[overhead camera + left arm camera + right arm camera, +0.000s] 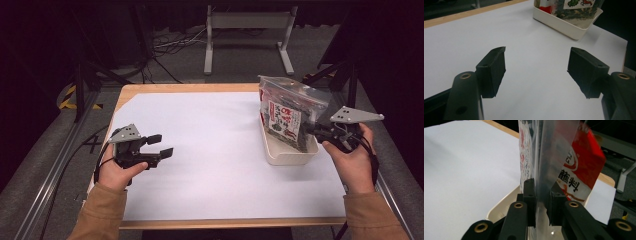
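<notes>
At the left of the table (200, 150), the left gripper (161, 145) is held above the white sheet, near the near-left edge. Its jaws stand wide apart with nothing between them, as is confirmed in the left gripper view, where bare white surface lies between the two black pads (492, 71). No part in the handling is being taken by this gripper at present.

Farther right, a cream tray (280, 152) rests on the right side of the table. A clear plastic bag (290, 112) with printed packets inside stands upright in the tray, leaning toward its far end. A red packet (584, 167) is seen behind the clear film in the right gripper view.

At the right, the right gripper (312, 131) is closed on the edge of the clear plastic bag, the film being pinched between both pads (530, 195). The bag is thus gripped, but its bottom appears to sit inside the tray.

The grasp is judged to be done; whether the bag is being lifted out or set in cannot be told. The transfer itself and the release are judged to remain.
</notes>
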A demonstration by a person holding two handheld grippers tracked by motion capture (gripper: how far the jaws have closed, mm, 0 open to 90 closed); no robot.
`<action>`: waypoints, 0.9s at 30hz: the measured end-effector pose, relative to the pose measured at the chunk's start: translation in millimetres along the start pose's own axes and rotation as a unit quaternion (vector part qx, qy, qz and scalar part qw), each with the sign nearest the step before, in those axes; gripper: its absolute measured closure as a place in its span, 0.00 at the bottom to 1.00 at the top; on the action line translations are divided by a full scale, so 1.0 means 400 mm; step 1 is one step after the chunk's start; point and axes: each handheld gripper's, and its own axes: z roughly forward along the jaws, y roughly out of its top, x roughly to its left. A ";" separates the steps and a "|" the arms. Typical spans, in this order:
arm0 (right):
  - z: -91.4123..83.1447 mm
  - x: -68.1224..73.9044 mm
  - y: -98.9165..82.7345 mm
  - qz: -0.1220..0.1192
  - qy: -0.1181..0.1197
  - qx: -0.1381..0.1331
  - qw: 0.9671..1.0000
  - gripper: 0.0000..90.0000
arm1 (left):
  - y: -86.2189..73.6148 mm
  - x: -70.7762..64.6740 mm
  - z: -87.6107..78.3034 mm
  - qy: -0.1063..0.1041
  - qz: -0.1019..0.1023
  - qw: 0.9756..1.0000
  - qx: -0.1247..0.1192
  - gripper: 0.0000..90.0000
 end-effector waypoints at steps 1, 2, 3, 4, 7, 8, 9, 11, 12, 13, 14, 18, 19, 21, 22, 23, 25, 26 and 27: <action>0.002 0.001 -0.003 0.001 0.000 0.001 1.000 0.88 | 0.000 0.001 0.000 0.001 0.001 1.000 -0.001 0.34; 0.005 0.001 -0.008 0.003 0.001 0.001 1.000 0.88 | 0.000 0.000 0.000 0.000 -0.002 1.000 -0.001 0.34; 0.006 0.001 -0.011 0.005 0.000 0.002 1.000 0.88 | 0.000 0.000 0.000 0.000 -0.002 1.000 -0.001 0.34; 0.007 0.000 -0.015 0.007 0.000 0.004 1.000 0.88 | 0.000 0.000 0.001 0.000 -0.001 1.000 -0.001 0.34; 0.015 0.000 -0.029 0.010 0.000 0.017 1.000 0.88 | 0.000 0.000 0.001 0.001 0.002 1.000 0.002 0.34; 0.018 0.000 -0.035 0.012 0.000 0.020 1.000 0.88 | 0.001 0.000 0.002 0.000 0.003 1.000 0.001 0.34; 0.021 0.000 -0.040 0.015 0.002 0.020 1.000 0.88 | 0.001 -0.001 0.002 0.001 0.003 1.000 0.000 0.34; 0.024 -0.001 -0.049 0.019 0.003 0.019 1.000 0.88 | 0.001 -0.002 0.004 0.002 0.003 1.000 0.001 0.34; 0.026 -0.001 -0.053 0.021 0.004 0.019 1.000 0.88 | 0.001 -0.002 0.004 0.001 0.002 1.000 0.003 0.34; 0.027 -0.001 -0.056 0.020 0.004 0.019 1.000 0.88 | 0.002 -0.002 0.005 0.000 0.004 1.000 0.003 0.34; 0.028 -0.001 -0.059 0.021 0.004 0.018 1.000 0.88 | 0.002 -0.002 0.005 0.000 0.004 1.000 0.003 0.34; 0.028 -0.003 -0.067 0.025 0.004 0.014 1.000 0.88 | 0.001 -0.003 0.006 0.001 0.002 1.000 0.003 0.34; 0.029 -0.004 -0.070 0.027 0.004 0.013 1.000 0.88 | 0.001 -0.003 0.006 0.000 0.001 1.000 0.003 0.34; 0.029 -0.005 -0.072 0.028 0.004 0.011 1.000 0.88 | 0.001 -0.002 0.006 -0.001 0.002 1.000 0.004 0.34; 0.029 -0.008 -0.074 0.030 0.003 0.009 1.000 0.88 | 0.001 -0.002 0.004 0.001 0.001 1.000 0.003 0.34; 0.029 -0.012 -0.078 0.033 0.003 0.004 0.999 0.87 | 0.000 0.000 0.002 0.003 0.002 1.000 0.003 0.34; 0.027 -0.019 -0.081 0.039 0.005 -0.003 0.999 0.87 | -0.001 0.002 0.000 0.005 0.001 1.000 0.002 0.34; 0.027 -0.021 -0.082 0.042 0.004 -0.005 0.999 0.87 | -0.002 0.002 -0.001 0.005 -0.001 1.000 0.002 0.34; 0.027 -0.022 -0.083 0.046 0.005 -0.008 0.999 0.86 | -0.002 0.003 -0.003 0.003 -0.002 1.000 0.004 0.34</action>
